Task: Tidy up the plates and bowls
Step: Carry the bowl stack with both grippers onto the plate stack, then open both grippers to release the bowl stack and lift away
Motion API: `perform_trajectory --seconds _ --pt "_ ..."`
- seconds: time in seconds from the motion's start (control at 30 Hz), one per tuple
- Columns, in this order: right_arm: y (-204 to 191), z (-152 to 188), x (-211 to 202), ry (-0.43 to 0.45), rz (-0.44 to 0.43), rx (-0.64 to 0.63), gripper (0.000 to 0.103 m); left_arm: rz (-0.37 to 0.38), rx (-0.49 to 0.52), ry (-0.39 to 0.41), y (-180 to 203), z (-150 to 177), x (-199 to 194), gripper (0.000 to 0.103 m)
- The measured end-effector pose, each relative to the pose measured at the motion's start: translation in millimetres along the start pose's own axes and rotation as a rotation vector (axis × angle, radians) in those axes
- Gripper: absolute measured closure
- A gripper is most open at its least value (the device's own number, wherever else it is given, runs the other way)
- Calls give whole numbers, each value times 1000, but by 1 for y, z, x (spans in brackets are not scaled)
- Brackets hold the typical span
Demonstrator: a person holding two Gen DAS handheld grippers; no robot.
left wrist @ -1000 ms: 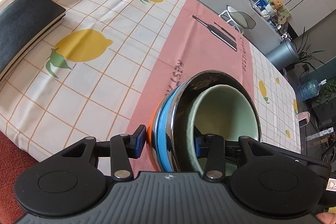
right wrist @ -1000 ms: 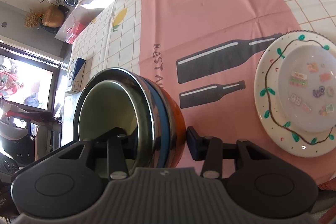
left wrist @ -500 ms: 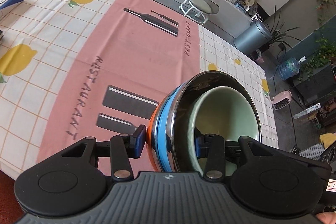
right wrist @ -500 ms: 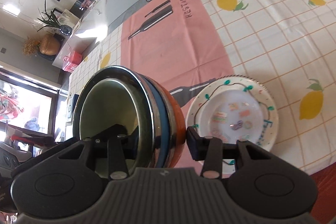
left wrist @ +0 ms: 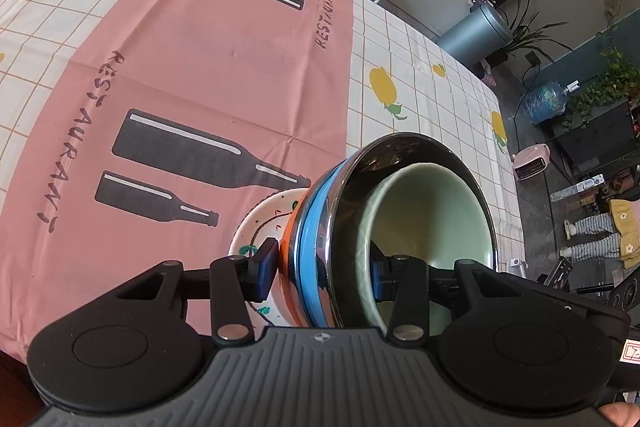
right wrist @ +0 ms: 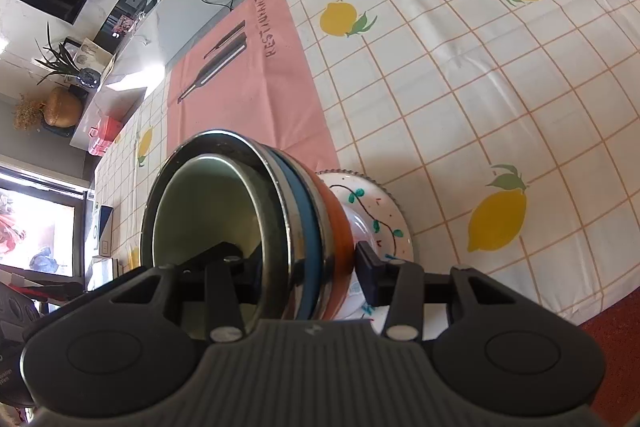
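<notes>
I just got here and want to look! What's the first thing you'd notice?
The stack of bowls, steel outside with a pale green bowl nested in it, gripped by both the left gripper and right gripper. Just behind it lies a painted plate on the lemon tablecloth.

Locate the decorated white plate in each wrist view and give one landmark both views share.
Left wrist: the decorated white plate peeks out at lower centre, left of the bowl stack.
Right wrist: the plate sits right of centre, behind the stack's orange side.
Shared landmark: the pink restaurant cloth.
</notes>
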State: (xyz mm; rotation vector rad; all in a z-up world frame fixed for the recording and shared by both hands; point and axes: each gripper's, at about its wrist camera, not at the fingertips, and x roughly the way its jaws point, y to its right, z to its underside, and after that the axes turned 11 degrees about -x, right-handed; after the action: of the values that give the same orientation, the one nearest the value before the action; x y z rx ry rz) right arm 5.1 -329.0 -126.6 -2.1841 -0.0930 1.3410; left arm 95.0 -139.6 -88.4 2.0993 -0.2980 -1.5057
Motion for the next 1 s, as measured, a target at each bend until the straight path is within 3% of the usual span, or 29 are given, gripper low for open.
perform_trajectory --seconds 0.5,1.0 --pt "14 -1 18 -46 -5 23 59 -38 -10 -48 -2 3 14 54" --pt "16 -2 24 -49 -15 13 58 -17 -4 -45 -5 -1 13 51"
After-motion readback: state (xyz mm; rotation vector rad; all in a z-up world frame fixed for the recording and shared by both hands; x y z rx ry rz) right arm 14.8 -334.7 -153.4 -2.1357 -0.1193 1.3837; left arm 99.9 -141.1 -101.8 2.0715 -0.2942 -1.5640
